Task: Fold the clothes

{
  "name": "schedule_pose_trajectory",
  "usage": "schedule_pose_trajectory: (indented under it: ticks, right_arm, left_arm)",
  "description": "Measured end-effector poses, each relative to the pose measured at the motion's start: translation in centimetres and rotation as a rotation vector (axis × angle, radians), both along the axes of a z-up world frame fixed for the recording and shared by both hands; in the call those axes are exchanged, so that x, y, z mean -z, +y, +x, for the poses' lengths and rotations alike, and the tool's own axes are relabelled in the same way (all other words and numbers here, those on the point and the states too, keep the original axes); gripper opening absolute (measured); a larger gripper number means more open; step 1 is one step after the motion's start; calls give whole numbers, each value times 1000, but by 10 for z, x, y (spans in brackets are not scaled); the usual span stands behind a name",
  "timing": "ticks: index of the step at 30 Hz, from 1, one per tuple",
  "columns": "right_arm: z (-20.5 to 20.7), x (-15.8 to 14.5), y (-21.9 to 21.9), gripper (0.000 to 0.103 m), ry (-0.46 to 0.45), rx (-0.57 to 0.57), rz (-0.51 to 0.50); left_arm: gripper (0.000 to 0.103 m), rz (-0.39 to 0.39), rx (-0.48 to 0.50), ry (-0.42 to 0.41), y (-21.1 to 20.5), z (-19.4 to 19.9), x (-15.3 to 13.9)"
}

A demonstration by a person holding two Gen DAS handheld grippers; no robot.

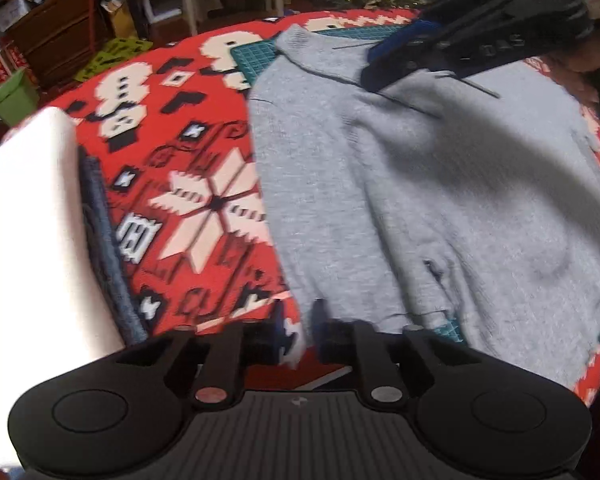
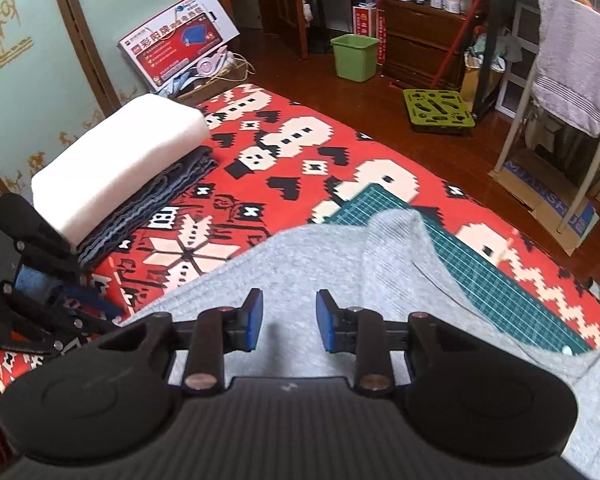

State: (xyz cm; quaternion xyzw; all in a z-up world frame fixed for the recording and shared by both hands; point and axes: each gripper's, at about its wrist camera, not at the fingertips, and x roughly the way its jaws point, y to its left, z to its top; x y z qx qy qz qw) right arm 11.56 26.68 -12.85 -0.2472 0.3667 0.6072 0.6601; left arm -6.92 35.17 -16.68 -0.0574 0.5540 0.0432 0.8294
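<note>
Both grippers over the work surface, jaws apart, nothing held.

Left gripper (image 1: 300, 336): low and near, pointing forward, blue pads parted with a clear gap, motion-blurred; in the right wrist view it shows at the far left edge (image 2: 56, 300), angled in. Right gripper (image 2: 289, 320): blue-padded fingers (image 2: 254, 320) spread wide, empty gap between; in the left wrist view it reaches in from the upper right (image 1: 416, 56), tilted down to the left.

Grey sweater (image 2: 300, 256) on red, cream and black snowflake-patterned blanket (image 2: 284, 160).
</note>
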Motion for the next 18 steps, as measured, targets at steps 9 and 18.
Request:
schedule_pose_trajectory:
  ticks: [9,18]
  right_arm:
    - [-1,20,54,17,-74,-93,-43]
    - [-2,43,97,17,-228,-245,-99]
  left_arm:
    - [2,104,3,16,2,-13,-4]
    - [2,167,-19,0,21,-20,-10]
